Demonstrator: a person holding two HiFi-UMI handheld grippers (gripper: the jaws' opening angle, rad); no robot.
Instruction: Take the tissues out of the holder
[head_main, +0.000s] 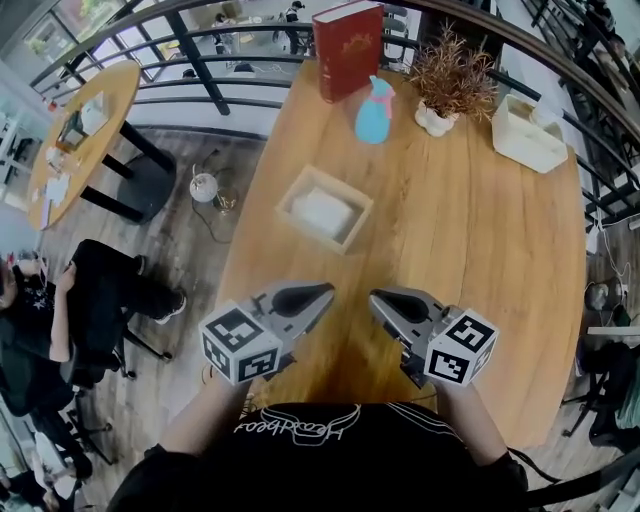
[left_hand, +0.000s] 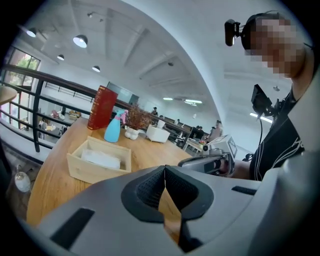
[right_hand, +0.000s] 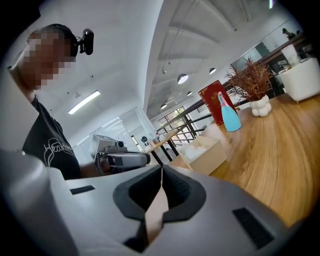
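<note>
Wooden table (head_main: 470, 270), tissue holder (head_main: 355, 230), red book (head_main: 347, 48), blue spray bottle (head_main: 375, 115), potted plant (head_main: 450, 80), possibly white box (head_main: 528, 135)

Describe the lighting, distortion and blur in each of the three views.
Head view: even, soft light; the wide lens bows the railing and the table edges. Left gripper view: dark round vignette, ceiling lamps glare, holder fairly sharp. Right gripper view: same vignette, white ceiling washed out, holder smeared soft.
</note>
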